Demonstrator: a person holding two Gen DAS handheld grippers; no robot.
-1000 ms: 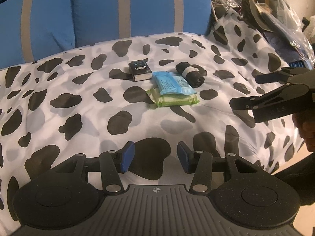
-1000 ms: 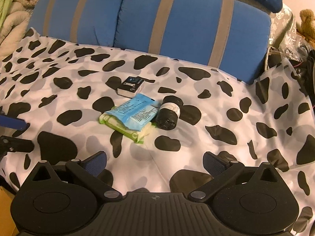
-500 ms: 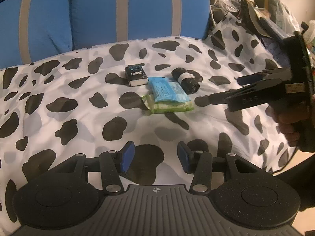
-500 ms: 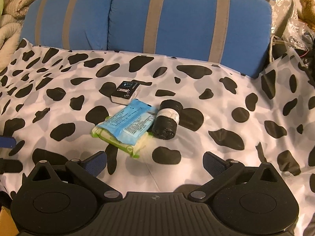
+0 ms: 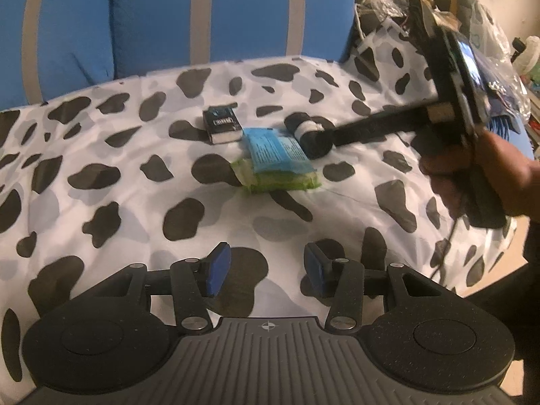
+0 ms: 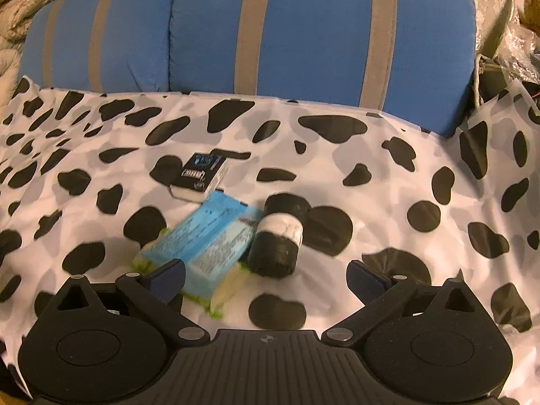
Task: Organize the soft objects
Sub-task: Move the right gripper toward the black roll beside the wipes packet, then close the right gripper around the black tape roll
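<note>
On the cow-print sheet (image 5: 101, 155) lie a small black box (image 5: 222, 125), a blue soft pack (image 5: 275, 150) stacked on a green pack (image 5: 283, 182), and a black roll with a white band (image 5: 308, 131). The same box (image 6: 199, 177), blue pack (image 6: 206, 246), green pack (image 6: 226, 290) and roll (image 6: 278, 236) show in the right wrist view. My right gripper (image 6: 266, 278) is open, its fingers either side of the roll's near end and the blue pack, nothing held. In the left wrist view its fingers (image 5: 341, 136) reach the roll. My left gripper (image 5: 266, 266) is open and empty, well short of the pile.
Blue cushions with grey stripes (image 6: 303, 33) stand behind the sheet. Bags and clutter (image 5: 465, 33) pile at the right. The bed edge and floor (image 5: 506, 246) lie at the right. Folded blankets (image 6: 13, 10) sit far left.
My right gripper has moved forward and down to the pile, so its open fingers now flank the roll. My left gripper has hardly moved.
</note>
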